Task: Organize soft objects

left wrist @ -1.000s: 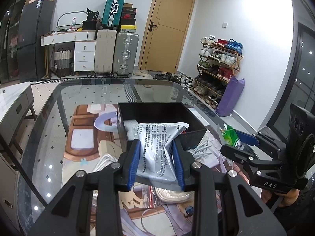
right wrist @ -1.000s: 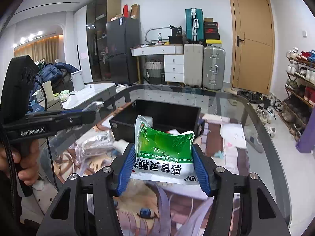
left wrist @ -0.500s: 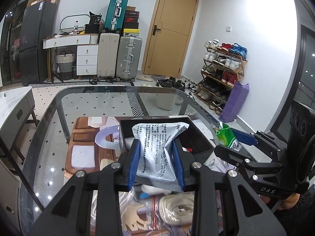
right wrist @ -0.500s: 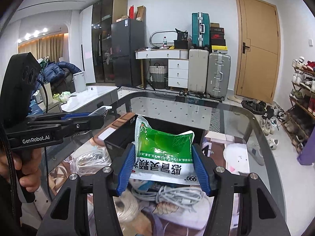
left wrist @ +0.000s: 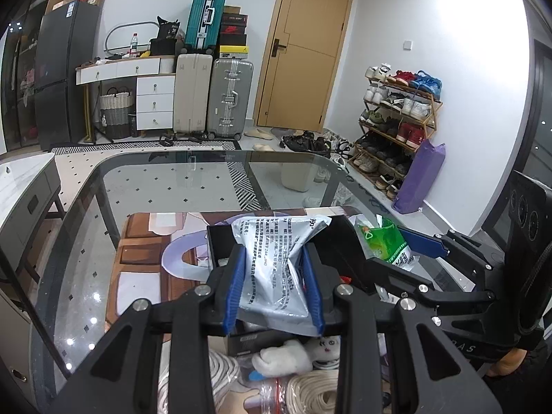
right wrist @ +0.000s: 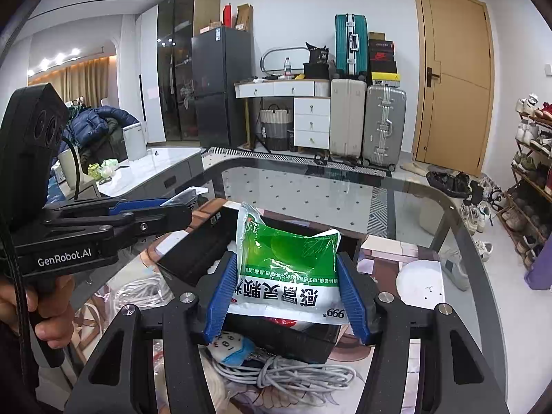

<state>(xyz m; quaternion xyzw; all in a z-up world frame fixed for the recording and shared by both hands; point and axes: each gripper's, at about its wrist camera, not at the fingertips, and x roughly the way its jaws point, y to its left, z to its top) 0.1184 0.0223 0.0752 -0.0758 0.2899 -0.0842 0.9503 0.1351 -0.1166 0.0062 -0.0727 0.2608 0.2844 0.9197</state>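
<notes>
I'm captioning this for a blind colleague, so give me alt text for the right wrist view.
The right claw grips a green and white medicine pouch above an open black bin on a glass table. At left, a hand holds the left claw; coiled cables lie in front of the bin, with suitcases and a door behind.

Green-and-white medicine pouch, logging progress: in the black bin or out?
Out: green-and-white medicine pouch is clamped in the right hand-held gripper above black bin.

Left gripper (left wrist: 274,276) and right gripper (right wrist: 288,286) — both clamped, side by side
</notes>
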